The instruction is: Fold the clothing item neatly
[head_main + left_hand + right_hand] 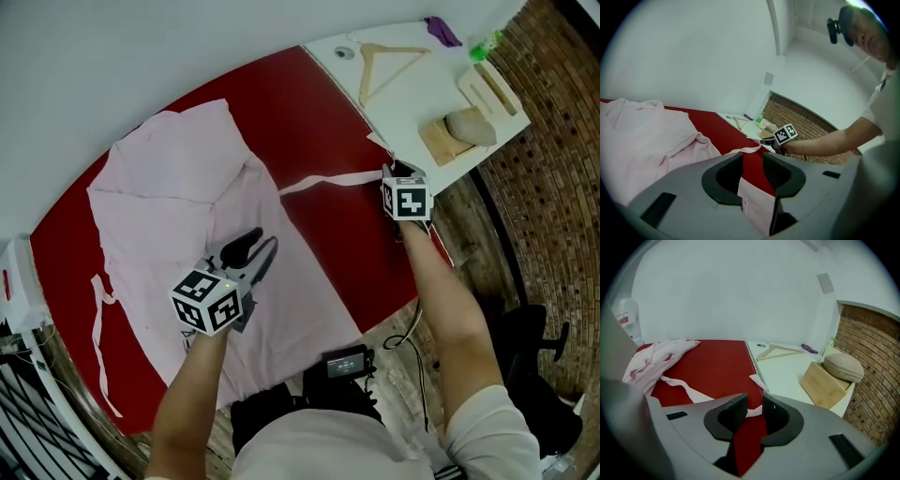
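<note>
**Q:** Nearest the camera?

**A:** At the near edge of the table (314,98), the left hand-held gripper (255,251) hangs over the garment (178,197). Its jaws are apart, with cloth below and nothing pinched.

**Q:** And the right hand-held gripper (754,405)?

**A:** It is at the right edge, jaws released. The end of the tie (323,180) lies just past their tips, and the tie runs left from there to the garment's middle. The right is the nearer hand.

**Q:** The garment itself?

**A:** Pale pink and creased, spread mostly flat toward the far left corner. It looks barely folded.
</note>
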The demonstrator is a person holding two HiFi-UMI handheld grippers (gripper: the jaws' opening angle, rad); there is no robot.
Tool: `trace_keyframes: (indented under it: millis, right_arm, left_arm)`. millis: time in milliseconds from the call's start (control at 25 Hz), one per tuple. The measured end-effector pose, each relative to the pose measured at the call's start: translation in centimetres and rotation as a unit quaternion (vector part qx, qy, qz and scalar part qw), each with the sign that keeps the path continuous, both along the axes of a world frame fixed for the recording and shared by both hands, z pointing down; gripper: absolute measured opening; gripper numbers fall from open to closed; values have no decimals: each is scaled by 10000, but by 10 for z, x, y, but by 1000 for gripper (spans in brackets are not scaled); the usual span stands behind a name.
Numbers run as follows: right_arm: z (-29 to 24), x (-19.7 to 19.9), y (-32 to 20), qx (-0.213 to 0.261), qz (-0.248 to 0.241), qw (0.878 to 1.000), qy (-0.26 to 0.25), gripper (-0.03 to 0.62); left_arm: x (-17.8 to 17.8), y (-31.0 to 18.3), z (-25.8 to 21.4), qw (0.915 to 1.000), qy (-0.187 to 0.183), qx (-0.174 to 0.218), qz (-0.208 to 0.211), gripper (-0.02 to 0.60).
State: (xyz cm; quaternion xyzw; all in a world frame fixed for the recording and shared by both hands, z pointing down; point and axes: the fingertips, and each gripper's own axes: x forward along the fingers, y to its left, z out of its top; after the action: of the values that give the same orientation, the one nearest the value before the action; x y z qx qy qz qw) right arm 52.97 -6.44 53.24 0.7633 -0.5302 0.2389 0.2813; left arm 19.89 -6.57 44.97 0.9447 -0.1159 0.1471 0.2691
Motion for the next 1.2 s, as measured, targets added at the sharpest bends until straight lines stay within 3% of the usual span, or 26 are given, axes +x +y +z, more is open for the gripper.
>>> trace_keyframes:
  millis: [320, 720, 800, 960, 1200]
  right_arm:
    - [5, 25, -11, -143, 14, 9998, 143, 77]
    - [26, 42, -22, -455, 91, 9989, 106, 67]
    - [21, 34, -25, -404, -55, 9990, 166, 28]
    - [3, -1, -32, -206, -633, 9965, 506, 21]
    - [-33, -70, -45, 342, -1332, 9892, 515, 21]
  left_arm:
    - [42, 7, 1, 9990, 13, 76, 440, 26]
    - [53, 0, 5, 9990, 14, -19, 443, 25]
    - [51, -2, 6, 9989, 85, -165, 427, 25]
    - [45, -7, 8, 9976, 215, -579, 319, 34]
    - [44, -14, 6, 9913, 481, -1198, 269, 126]
